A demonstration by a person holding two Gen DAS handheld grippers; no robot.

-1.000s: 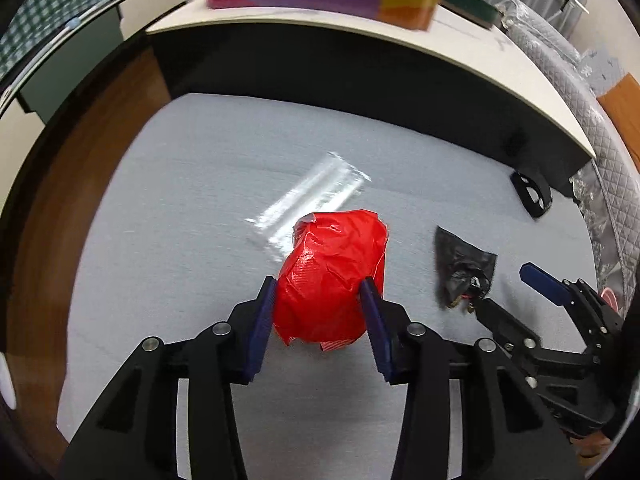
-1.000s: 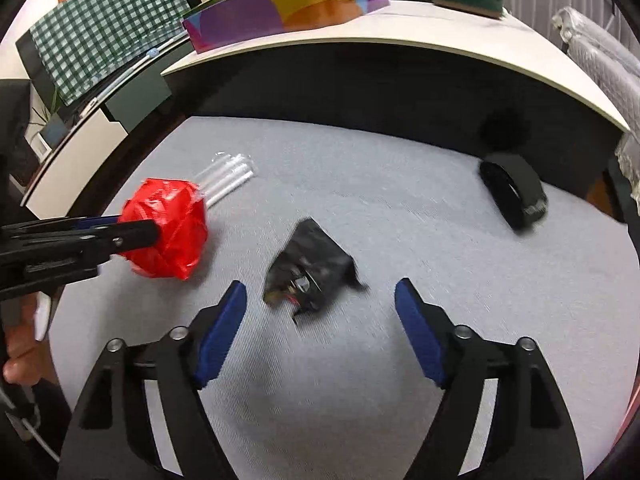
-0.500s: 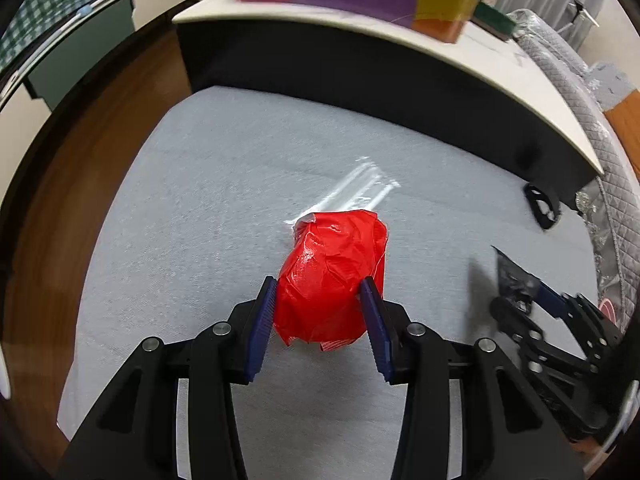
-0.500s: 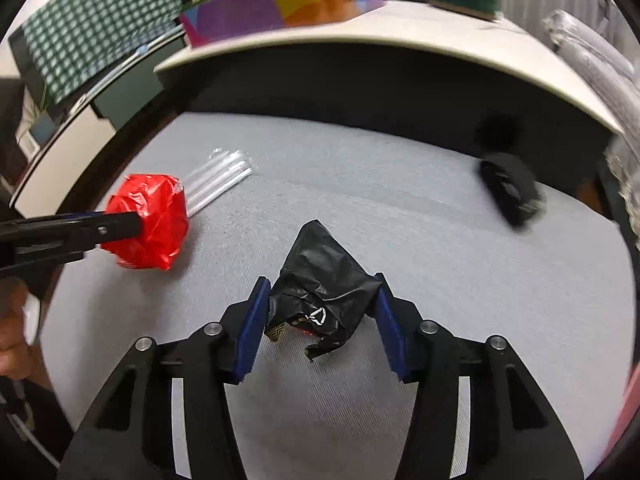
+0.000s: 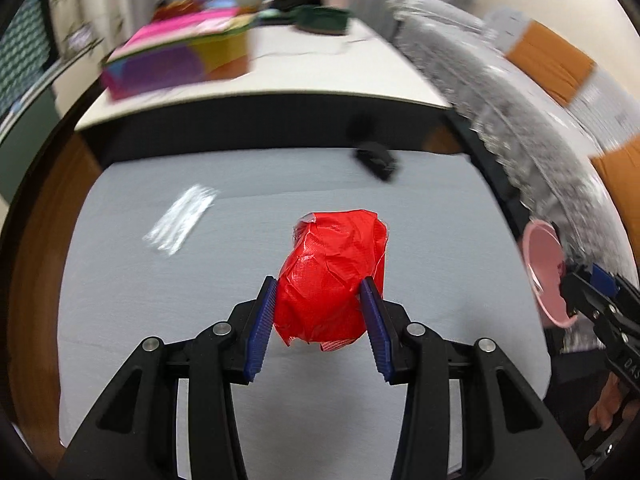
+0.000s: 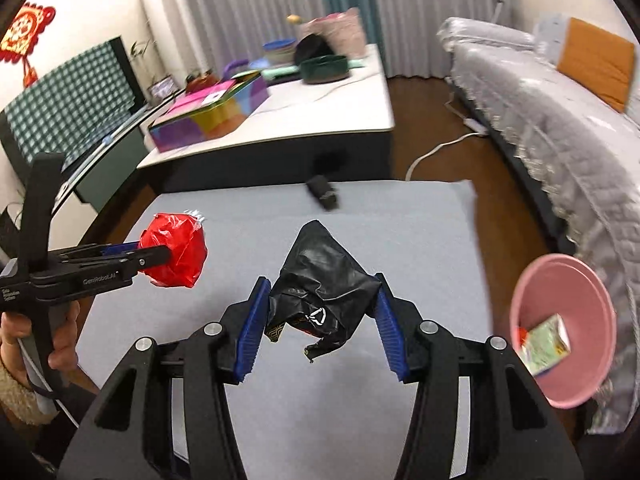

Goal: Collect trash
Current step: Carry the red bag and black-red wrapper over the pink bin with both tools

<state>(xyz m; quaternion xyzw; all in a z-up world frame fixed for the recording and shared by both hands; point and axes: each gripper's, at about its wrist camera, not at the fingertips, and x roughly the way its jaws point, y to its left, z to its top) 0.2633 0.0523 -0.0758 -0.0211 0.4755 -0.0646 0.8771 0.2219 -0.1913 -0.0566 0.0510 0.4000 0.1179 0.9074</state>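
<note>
Above grey mat, both grippers carry trash.
Pink bowl at mat's right edge holds carton; left gripper clamps red wad; right gripper clamps black wrapper; clear wrapper lies on mat.

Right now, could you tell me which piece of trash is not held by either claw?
The clear wrapper, lying flat on the grey mat. The red wad sits in the left claw, the black wrapper in the right claw.
</note>
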